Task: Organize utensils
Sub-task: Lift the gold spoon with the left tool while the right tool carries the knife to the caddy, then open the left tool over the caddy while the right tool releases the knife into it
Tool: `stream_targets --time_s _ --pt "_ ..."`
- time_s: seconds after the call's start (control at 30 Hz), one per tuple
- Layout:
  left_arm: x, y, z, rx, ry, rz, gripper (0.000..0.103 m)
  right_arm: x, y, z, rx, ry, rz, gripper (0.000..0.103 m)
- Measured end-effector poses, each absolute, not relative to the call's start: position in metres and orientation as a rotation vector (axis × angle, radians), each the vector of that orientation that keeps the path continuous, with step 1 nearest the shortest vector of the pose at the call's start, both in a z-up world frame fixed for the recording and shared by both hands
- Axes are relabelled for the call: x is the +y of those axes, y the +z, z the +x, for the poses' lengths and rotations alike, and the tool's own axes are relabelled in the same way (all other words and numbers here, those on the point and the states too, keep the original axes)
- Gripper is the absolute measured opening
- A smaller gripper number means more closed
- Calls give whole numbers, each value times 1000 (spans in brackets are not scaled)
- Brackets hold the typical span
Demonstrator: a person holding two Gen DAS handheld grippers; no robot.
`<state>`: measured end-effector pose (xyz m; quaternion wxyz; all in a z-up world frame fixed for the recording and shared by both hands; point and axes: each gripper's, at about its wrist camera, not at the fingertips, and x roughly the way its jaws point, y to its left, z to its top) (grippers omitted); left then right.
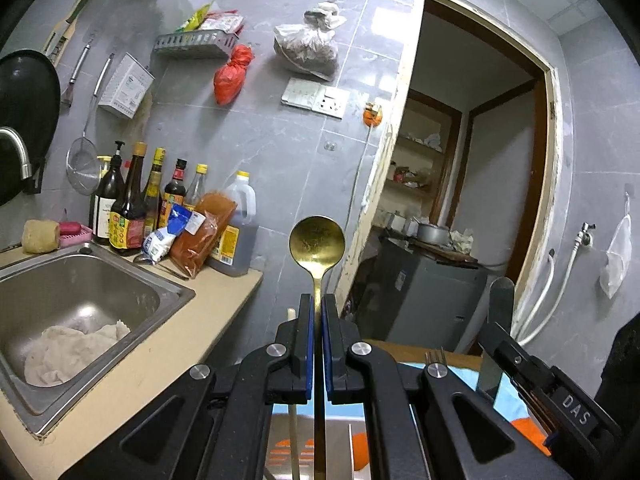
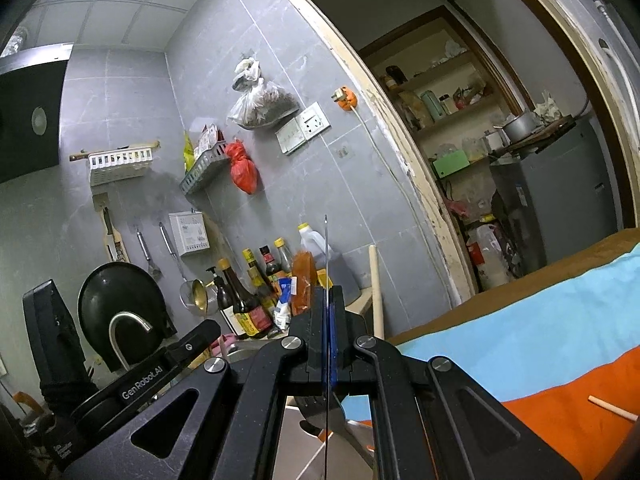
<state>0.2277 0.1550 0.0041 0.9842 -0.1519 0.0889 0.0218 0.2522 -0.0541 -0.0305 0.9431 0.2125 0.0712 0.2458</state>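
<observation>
At centre frame the left hand-held gripper (image 1: 318, 312) is clamped on the gold spoon (image 1: 317, 245) by its thin, stiff, slippery handle; the right hand-held gripper (image 2: 329, 304) pinches an edge-on knife (image 2: 326, 248).

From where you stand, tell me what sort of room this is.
A home kitchen, most likely. A steel sink is set into the counter, sauce and oil bottles stand beside it against the tiled wall, and a strainer hangs above them.
</observation>
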Motion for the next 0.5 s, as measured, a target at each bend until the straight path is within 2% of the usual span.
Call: stream_targets --time_s 0.27,0.43,0.5 --pt "155 3 224 250 23 -269 5 -55 -32 251 192 511 418 3" --pt "157 5 221 280 21 -269 10 -54 -32 249 208 519 420 5" --pt "157 7 218 278 23 -270 15 -55 -29 247 201 527 415 5"
